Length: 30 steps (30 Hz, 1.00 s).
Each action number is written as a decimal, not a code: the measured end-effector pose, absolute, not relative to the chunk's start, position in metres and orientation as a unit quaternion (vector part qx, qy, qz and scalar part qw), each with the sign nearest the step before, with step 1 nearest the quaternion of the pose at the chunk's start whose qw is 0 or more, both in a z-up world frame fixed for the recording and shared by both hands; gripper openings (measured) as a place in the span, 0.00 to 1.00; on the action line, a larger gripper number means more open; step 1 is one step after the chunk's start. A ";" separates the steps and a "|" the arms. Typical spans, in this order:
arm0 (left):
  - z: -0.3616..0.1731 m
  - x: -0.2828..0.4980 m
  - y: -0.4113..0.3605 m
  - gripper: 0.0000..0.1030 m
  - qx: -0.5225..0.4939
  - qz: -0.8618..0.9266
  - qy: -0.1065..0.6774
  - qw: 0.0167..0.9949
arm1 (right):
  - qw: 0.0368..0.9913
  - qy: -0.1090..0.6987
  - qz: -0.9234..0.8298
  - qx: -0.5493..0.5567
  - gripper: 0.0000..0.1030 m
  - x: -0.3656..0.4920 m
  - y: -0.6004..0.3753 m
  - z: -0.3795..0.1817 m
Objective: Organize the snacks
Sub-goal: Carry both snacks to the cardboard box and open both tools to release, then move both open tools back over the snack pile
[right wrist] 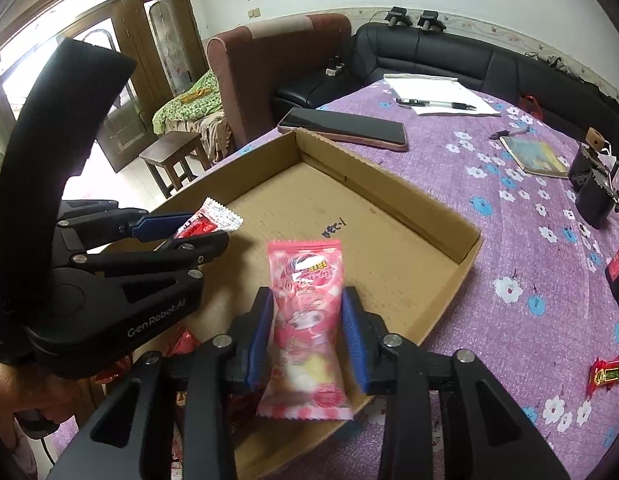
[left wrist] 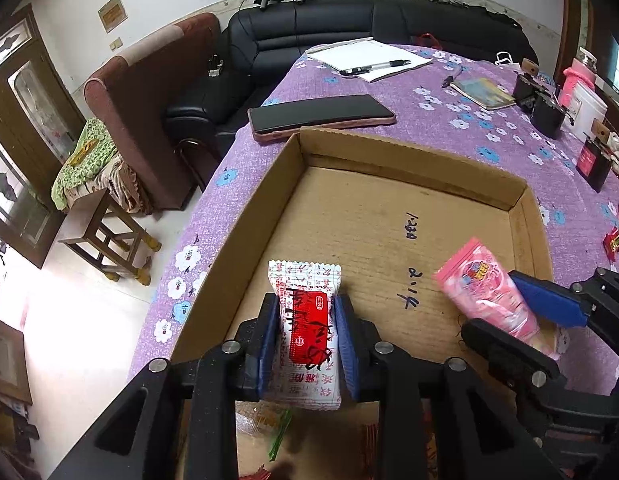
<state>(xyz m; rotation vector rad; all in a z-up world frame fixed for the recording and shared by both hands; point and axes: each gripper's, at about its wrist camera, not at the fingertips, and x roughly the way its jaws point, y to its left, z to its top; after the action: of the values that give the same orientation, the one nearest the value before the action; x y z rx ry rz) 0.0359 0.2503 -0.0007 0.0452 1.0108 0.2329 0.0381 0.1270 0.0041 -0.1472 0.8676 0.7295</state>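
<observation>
My left gripper (left wrist: 307,332) pinched a red-and-white snack packet (left wrist: 307,320), the right gripper (right wrist: 309,332) pinched a pink snack packet (right wrist: 305,320), jaws narrow, both over the cardboard tray (right wrist: 389,264). Two grippers, two packets, one tray, plus one red candy (right wrist: 607,374) on the tablecloth (right wrist: 509,320).

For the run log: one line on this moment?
left gripper: white-red snack between pads | right gripper: pink snack | both over cardboard tray
</observation>
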 end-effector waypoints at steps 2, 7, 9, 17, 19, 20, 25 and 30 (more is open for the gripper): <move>0.001 0.036 0.251 0.44 0.020 0.113 0.484 0.867 | 0.842 0.409 0.344 -0.069 0.36 0.038 0.126 0.007; 0.016 0.027 0.255 0.81 0.014 0.128 0.467 0.875 | 0.855 0.387 0.342 -0.055 0.49 0.031 0.110 0.029; 0.023 0.023 0.255 0.86 0.010 0.128 0.460 0.878 | 0.864 0.371 0.335 -0.052 0.57 0.023 0.096 0.042; 0.048 0.006 0.223 0.88 0.000 0.104 0.431 0.896 | 0.894 0.346 0.284 -0.028 0.66 0.002 0.013 0.062; 0.053 0.006 0.207 0.90 0.001 0.087 0.427 0.900 | 0.896 0.350 0.272 -0.020 0.69 0.000 -0.008 0.060; 0.055 0.005 0.197 0.92 0.001 0.075 0.425 0.902 | 0.898 0.351 0.265 -0.018 0.71 -0.002 -0.019 0.058; 0.059 0.004 0.148 0.94 0.024 0.026 0.420 0.907 | 0.906 0.362 0.218 -0.014 0.75 -0.007 -0.080 0.044; 0.048 0.014 0.093 0.94 0.048 -0.018 0.431 0.901 | 0.908 0.378 0.180 0.004 0.76 -0.001 -0.136 0.029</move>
<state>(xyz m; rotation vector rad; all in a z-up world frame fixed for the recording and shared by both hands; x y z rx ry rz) 0.0136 0.0935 0.0484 0.0999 0.8919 -0.0373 -0.0012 -0.1359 0.0292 0.0082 0.7806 0.3710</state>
